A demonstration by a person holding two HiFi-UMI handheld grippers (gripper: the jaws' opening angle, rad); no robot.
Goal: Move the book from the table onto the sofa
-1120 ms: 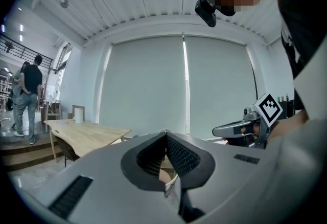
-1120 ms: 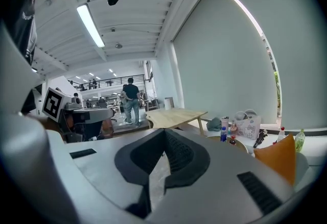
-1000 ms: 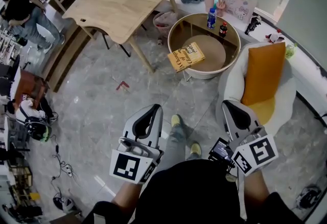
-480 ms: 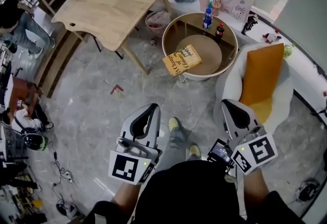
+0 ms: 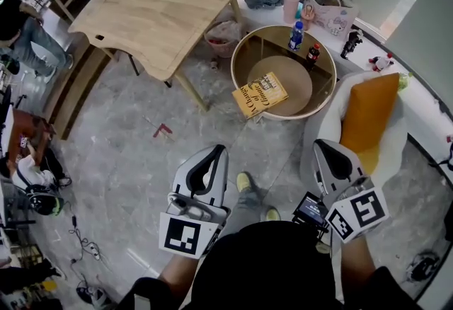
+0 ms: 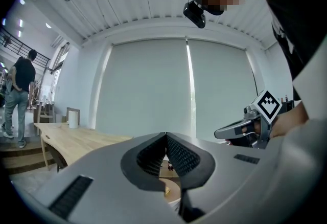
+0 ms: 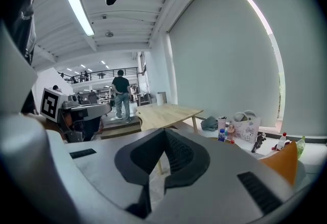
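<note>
The yellow book [image 5: 260, 94] lies on the near left rim of a round wooden table [image 5: 236, 59], partly overhanging it. To the table's right stands the white sofa [image 5: 322, 121] with an orange cushion [image 5: 368, 114]. My left gripper [image 5: 218, 149] and my right gripper [image 5: 324, 144] are held out in front of my body, well short of the book, over the grey floor. Both are shut with nothing between the jaws, as the left gripper view [image 6: 166, 136] and the right gripper view [image 7: 164, 131] show.
A large wooden table [image 5: 166, 4] stands at the back left. Two bottles [image 5: 296, 36] stand at the round table's far side, with a pink bag [image 5: 333, 11] behind. A bin [image 5: 223, 32] sits between the tables. People [image 5: 21, 25] and cables [image 5: 81, 231] are at the left.
The round table and book sit a little lower in the head view, so I have come nearer. Both grippers stay shut and keep the same pose.
</note>
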